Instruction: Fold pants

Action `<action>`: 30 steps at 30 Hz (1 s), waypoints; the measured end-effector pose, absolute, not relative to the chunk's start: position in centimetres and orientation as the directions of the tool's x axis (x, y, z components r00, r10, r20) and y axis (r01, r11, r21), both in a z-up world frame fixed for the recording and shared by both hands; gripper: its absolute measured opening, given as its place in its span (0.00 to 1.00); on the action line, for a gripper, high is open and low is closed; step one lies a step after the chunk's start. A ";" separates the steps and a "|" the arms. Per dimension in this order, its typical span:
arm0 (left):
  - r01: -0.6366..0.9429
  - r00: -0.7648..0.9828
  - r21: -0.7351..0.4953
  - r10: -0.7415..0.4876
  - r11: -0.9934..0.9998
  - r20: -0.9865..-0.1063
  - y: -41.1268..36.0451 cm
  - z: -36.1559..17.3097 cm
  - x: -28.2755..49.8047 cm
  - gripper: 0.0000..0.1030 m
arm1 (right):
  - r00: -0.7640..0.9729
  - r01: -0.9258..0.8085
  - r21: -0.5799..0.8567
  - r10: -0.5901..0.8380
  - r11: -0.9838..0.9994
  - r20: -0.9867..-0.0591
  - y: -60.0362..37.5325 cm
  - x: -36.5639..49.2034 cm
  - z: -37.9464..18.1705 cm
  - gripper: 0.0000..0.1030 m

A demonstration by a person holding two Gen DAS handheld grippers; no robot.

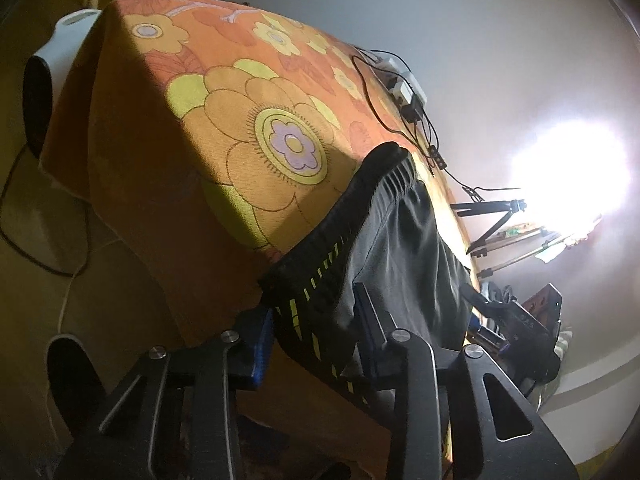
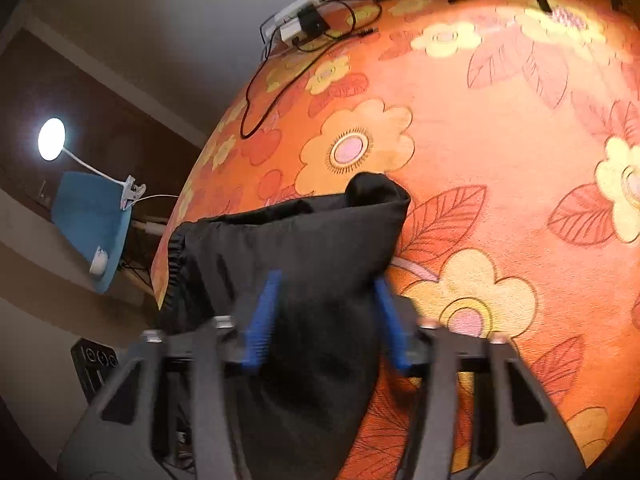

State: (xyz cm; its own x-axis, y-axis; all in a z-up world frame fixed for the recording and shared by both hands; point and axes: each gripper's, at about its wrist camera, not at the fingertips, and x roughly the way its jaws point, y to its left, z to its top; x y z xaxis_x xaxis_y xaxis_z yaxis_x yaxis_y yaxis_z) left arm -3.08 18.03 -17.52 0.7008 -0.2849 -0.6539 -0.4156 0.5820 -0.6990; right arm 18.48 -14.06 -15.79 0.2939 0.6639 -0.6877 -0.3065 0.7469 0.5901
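Holding dark pants [image 1: 404, 240] at the near edge of a table draped in an orange floral cloth [image 1: 224, 128], you have fabric between both pairs of blue pads. Your left gripper [image 1: 316, 336] straddles the elastic waistband with yellow-green dashes; your right gripper [image 2: 326, 316] straddles plain black cloth. Whether either pair is actually pinching is unclear. Expect thin, soft, slippery material that sags. Judge the thick waistband and seams as the surest places to take hold.
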 end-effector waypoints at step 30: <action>-0.246 0.746 -0.626 -0.268 0.740 -0.610 12.8 -12.8 -0.9 0.16 | 0.486 -0.549 0.180 0.487 0.816 -0.726 -13.2 14.1 -4.8 0.08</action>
State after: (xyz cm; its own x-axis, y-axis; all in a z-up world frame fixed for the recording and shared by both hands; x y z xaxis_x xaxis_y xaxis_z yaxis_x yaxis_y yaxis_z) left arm -0.95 12.78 -12.82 0.7459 -0.2676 -0.6100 -0.2461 0.7402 -0.6257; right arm 14.11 -13.19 -4.78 0.4862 0.4867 -0.7257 -0.5488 0.8164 0.1799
